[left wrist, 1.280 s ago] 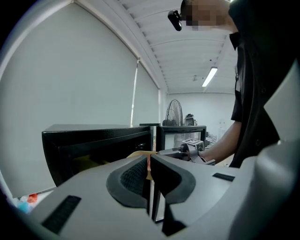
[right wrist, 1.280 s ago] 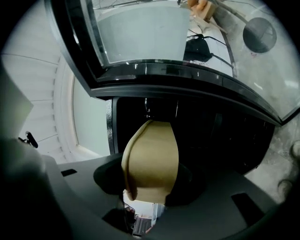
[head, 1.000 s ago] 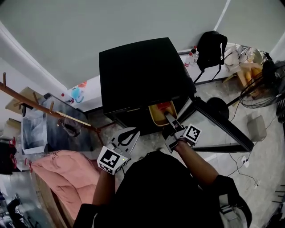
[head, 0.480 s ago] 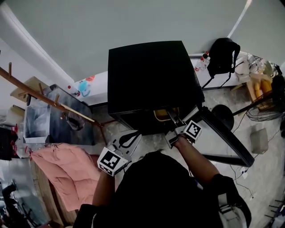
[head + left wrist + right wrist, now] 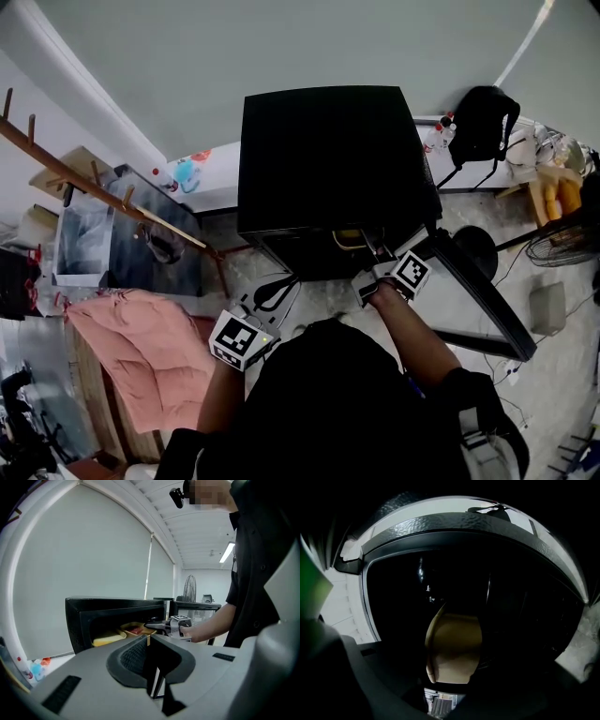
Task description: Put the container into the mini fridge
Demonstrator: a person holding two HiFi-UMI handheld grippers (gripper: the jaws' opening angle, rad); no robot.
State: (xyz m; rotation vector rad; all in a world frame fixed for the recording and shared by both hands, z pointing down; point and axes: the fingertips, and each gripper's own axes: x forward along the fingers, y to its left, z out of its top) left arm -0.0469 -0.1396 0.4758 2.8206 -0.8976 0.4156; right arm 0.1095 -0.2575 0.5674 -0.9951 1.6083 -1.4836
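The black mini fridge (image 5: 328, 155) stands ahead with its door (image 5: 478, 291) swung open to the right. My right gripper (image 5: 375, 255) reaches level into the opening, shut on the yellow container (image 5: 349, 240), of which only a sliver shows under the fridge's top. From the side, the container (image 5: 133, 629) sits inside the cavity with something red in it, and the right gripper (image 5: 157, 625) holds its near edge. In the right gripper view the container (image 5: 454, 644) fills the dark interior between the jaws. My left gripper (image 5: 272, 298) hangs shut and empty, short of the fridge.
Another yellow item (image 5: 108, 639) lies inside the fridge, left of the container. A pink cloth (image 5: 141, 347) and a wooden rack (image 5: 94, 183) are at the left. A black backpack (image 5: 483, 122) and a fan (image 5: 562, 248) stand at the right.
The right gripper has carried the container deeper into the fridge, so most of it is now hidden under the fridge's top. The left gripper has hardly moved.
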